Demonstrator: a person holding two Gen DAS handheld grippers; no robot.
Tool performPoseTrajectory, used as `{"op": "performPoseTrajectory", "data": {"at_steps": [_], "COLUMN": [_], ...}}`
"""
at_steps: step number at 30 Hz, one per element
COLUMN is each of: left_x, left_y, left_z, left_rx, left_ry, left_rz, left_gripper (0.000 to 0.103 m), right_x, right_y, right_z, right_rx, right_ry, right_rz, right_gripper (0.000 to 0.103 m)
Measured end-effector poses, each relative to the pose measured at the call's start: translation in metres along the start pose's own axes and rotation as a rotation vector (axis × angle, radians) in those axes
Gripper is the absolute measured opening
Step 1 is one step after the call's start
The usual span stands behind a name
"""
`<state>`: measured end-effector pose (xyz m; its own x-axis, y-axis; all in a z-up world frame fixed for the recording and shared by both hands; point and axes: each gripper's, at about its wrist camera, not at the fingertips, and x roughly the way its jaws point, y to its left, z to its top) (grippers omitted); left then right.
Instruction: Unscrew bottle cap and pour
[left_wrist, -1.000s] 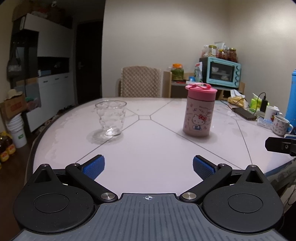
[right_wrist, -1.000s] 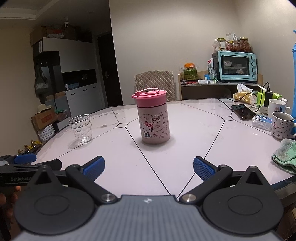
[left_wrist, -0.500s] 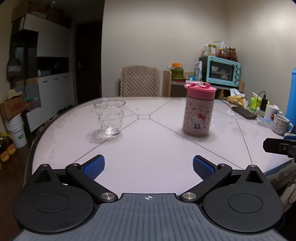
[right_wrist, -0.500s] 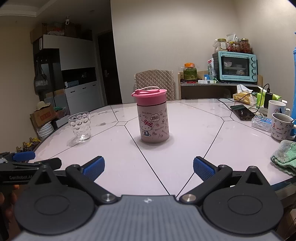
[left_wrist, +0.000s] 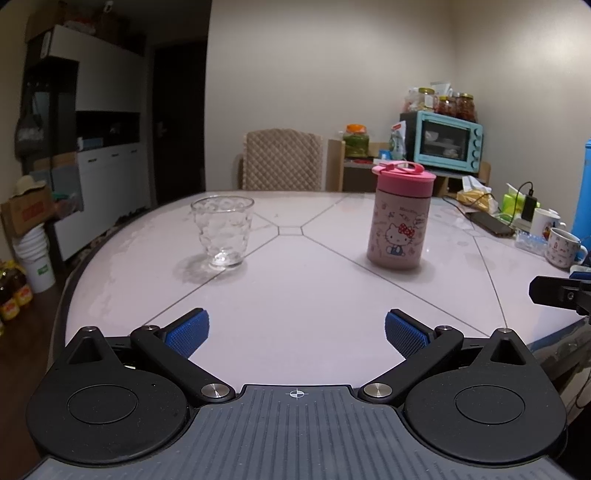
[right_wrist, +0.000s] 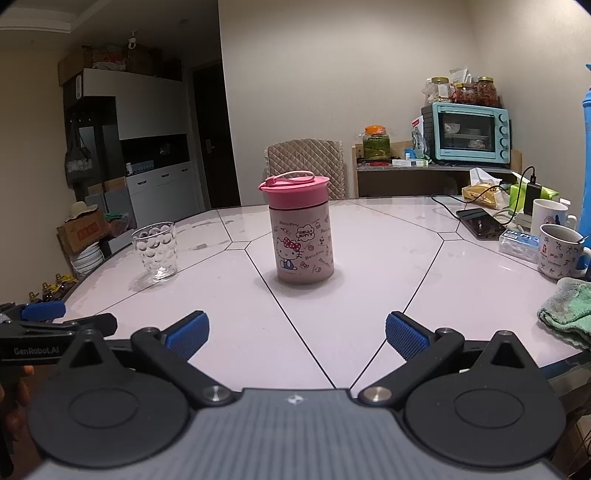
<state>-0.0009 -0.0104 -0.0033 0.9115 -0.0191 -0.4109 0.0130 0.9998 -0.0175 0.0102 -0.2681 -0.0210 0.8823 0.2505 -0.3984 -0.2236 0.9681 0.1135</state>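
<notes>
Dim, warm indoor light from overhead, both views. Glossy pale pink tabletop (left_wrist: 295, 295) carries soft sheen, esp. far side; clear dimpled glass tumbler (left_wrist: 222, 230) throws a faint shadow w/ bright flecks to its left. Pink cartoon-print bottle (right_wrist: 301, 232) stays sharp, soft shadow at base. Fisheye bends walls & cabinets at edges; corners vignette black. Dark doorway far left lacks detail.

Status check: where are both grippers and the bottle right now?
Left gripper and right gripper open, empty, short of the table. Pink bottle upright, cap on, glass to its left. Path clear.
</notes>
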Motion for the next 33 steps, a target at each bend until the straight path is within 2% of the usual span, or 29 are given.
{"op": "performPoseTrajectory", "data": {"at_steps": [23,33], "left_x": [0.031,0.06], "left_y": [-0.003,-0.011], "left_z": [0.016,0.025], "left_rx": [0.024,0.054], "left_ry": [-0.006,-0.011], "left_rz": [-0.024,-0.089], "left_gripper": [0.103,0.103], "right_x": [0.022,0.041], "right_y": [-0.006,-0.012], "right_z": [0.016,0.026], "right_rx": [-0.011,-0.014], "right_ry": [-0.022,-0.03], "right_rz": [-0.007,-0.03], "right_gripper": [0.103,0.103]}}
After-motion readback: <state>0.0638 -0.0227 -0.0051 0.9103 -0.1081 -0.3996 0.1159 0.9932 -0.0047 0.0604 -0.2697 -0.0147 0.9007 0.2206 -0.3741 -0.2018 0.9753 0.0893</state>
